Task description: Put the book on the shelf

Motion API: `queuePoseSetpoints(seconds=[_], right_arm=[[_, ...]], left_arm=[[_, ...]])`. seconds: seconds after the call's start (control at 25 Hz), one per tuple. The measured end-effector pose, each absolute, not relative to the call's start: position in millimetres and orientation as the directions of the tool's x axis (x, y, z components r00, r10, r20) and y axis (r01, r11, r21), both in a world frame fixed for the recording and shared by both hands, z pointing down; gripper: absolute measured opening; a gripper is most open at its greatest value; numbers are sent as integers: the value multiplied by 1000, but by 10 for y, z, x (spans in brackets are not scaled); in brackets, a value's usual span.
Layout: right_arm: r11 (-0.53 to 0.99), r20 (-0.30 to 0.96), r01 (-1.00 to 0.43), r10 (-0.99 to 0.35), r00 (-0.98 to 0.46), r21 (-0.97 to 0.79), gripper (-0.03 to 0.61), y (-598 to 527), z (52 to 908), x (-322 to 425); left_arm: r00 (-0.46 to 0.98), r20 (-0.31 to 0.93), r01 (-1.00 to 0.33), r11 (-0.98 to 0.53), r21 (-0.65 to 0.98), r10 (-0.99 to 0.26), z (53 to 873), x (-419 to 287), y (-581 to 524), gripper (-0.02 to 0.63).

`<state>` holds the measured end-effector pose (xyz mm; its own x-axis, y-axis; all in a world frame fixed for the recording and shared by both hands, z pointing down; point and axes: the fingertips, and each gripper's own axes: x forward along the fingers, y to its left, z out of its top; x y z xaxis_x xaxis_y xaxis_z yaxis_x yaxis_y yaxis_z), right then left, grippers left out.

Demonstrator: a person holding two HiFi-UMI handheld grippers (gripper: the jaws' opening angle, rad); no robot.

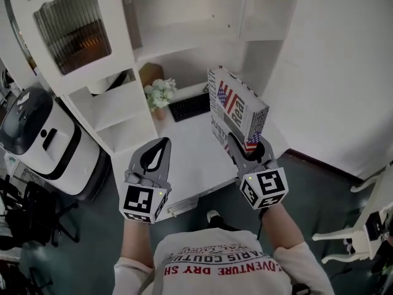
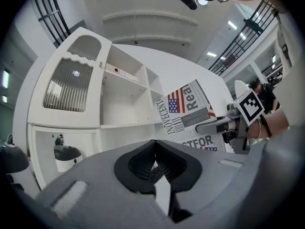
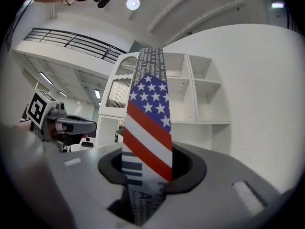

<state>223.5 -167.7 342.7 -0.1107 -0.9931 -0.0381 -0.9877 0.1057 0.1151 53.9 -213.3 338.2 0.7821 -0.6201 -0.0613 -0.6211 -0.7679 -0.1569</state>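
One book (image 1: 236, 112), printed with a flag and newspaper lettering, is held upright above the white desk (image 1: 190, 161). The right gripper (image 1: 249, 147) clamps its lower edge, short of the white shelf unit (image 1: 116, 112), and the left gripper (image 1: 161, 145), one of two in all, hangs alongside with its jaws pressed together on nothing. Only the head view takes in the single black keyboard (image 1: 189, 106) and one pot of pale flowers (image 1: 159, 93) at the desk's back, whereas the right gripper view alone shows the book's narrow edge wedged between its jaws, and the left gripper view its printed cover.
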Motion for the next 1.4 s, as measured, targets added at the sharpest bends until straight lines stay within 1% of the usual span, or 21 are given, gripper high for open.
queuePoseSetpoints(seconds=[0.2,0.4,0.56,0.68,0.84,1.08,1.28,1.4], right_arm=[[216,-71,-966,-971,-228,144,153,-2198,3158,2365],[259,-122,-942,-950,-289,214,153,-2672,2769,2410],[293,-177,-916,-921,-348,273,153,-2971,2343,2301],[276,-219,-912,-911,-349,304,153,-3151,2052,2272],[250,-247,-909,-908,-340,334,155,-3408,1759,2149],[234,-208,-899,-922,-326,370,155,-3863,1576,1894],[241,-164,-900,-934,-317,364,155,-4306,1543,1707],[235,-161,-913,-940,-301,334,155,-4566,1523,1633]], left_arm=[[695,-89,-718,-682,-136,-714,3216,585,-2402,5],[650,-71,-753,-630,-190,-757,3139,726,-2542,5],[590,-127,-801,-557,-218,-798,2860,735,-2679,5],[554,-156,-828,-524,-199,-818,2770,714,-2782,5],[511,-145,-855,-482,-192,-848,2720,586,-2869,5],[492,-153,-861,-454,-228,-857,2573,350,-3023,5],[488,-150,-862,-449,-235,-860,2544,226,-3169,5],[494,-145,-857,-452,-248,-857,2601,220,-3255,5]])
